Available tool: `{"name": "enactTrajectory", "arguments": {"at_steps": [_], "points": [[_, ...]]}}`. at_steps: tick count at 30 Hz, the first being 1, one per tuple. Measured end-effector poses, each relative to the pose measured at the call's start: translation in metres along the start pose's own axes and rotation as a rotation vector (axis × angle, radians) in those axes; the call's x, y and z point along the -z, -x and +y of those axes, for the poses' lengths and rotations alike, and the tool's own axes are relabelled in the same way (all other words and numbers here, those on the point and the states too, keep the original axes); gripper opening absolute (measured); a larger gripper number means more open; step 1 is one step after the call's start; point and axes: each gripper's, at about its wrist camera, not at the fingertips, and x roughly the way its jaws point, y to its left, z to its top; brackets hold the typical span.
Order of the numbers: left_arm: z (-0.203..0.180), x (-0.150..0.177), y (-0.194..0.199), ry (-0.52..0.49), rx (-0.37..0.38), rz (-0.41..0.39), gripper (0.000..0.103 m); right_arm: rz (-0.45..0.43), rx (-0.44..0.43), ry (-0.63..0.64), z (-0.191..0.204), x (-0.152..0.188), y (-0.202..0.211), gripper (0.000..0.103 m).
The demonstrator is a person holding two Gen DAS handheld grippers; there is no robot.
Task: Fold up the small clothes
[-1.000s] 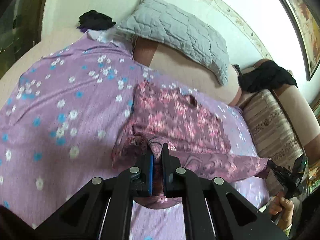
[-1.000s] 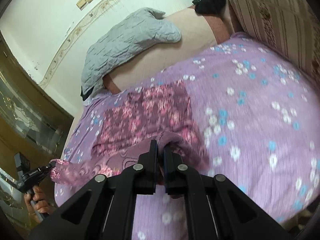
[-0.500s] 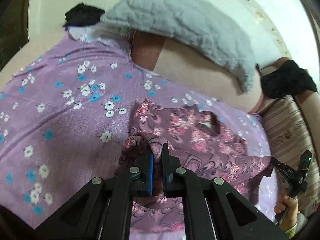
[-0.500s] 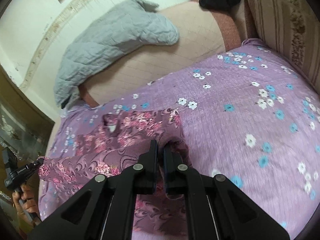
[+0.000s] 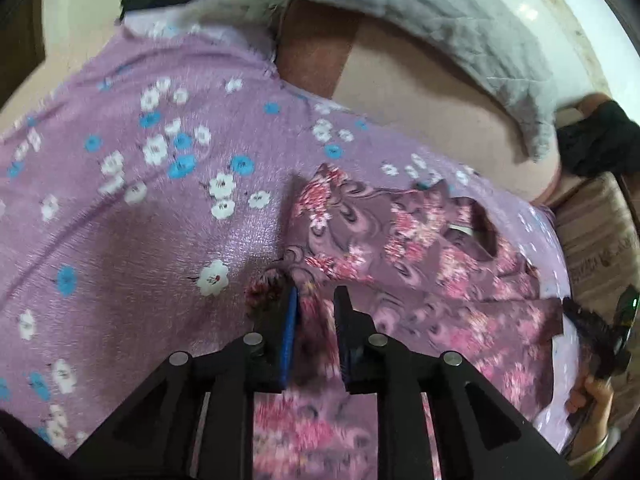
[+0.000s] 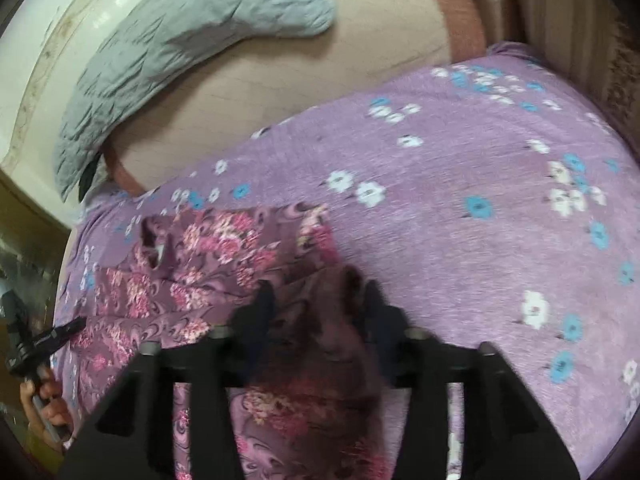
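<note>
A small mauve garment with pink flowers (image 5: 420, 264) lies on a purple flowered bedsheet (image 5: 140, 208), its lower half folded up over its upper half. My left gripper (image 5: 316, 300) stands open at the fold's left corner, cloth lying loose between its jaws. My right gripper (image 6: 320, 292) stands open at the fold's right corner of the garment (image 6: 224, 264), cloth between its jaws too. Each view shows the other gripper at the garment's far edge, the right one (image 5: 588, 324) and the left one (image 6: 60, 334).
A grey quilted pillow (image 5: 440, 20) lies on the bare beige mattress (image 5: 420, 100) beyond the sheet. Black clothes (image 5: 600, 144) sit at the far corner. A striped cushion (image 6: 580, 20) bounds the sheet's right side.
Both grippers carried the garment's lower edge forward over its upper part, then opened and let the cloth go.
</note>
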Motion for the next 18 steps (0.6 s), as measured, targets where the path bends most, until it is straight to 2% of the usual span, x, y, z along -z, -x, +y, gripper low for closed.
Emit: {"name": "enactTrajectory", "arguments": {"at_steps": [3, 5, 7, 8, 11, 13, 15, 17, 18], "points": [[-0.024, 0.022, 0.027, -0.107, 0.036, -0.008, 0.031, -0.06, -0.005, 0.01, 0.0, 0.002, 0.028, 0.052], [-0.045, 0.044, 0.032, -0.18, 0.096, 0.027, 0.032, -0.056, -0.057, 0.062, 0.013, 0.012, 0.039, 0.052], [-0.07, 0.069, 0.019, -0.255, 0.145, 0.113, 0.035, 0.009, -0.128, 0.16, 0.037, 0.029, 0.037, 0.052], [-0.078, 0.077, 0.012, -0.281, 0.146, 0.142, 0.035, 0.052, -0.162, 0.206, 0.049, 0.041, 0.032, 0.052], [-0.1, 0.097, -0.019, -0.357, 0.093, 0.21, 0.035, 0.208, -0.224, 0.318, 0.081, 0.074, 0.0, 0.052], [-0.1, 0.096, -0.036, -0.352, 0.069, 0.235, 0.034, 0.26, -0.192, 0.374, 0.09, 0.086, -0.018, 0.051], [-0.097, 0.084, -0.044, -0.319, 0.091, 0.24, 0.033, 0.282, -0.151, 0.411, 0.094, 0.088, -0.035, 0.05], [-0.093, 0.063, -0.046, -0.28, 0.11, 0.22, 0.033, 0.248, -0.126, 0.418, 0.095, 0.077, -0.04, 0.047], [-0.093, 0.055, -0.048, -0.273, 0.096, 0.206, 0.034, 0.219, -0.103, 0.418, 0.094, 0.067, -0.042, 0.047]]}}
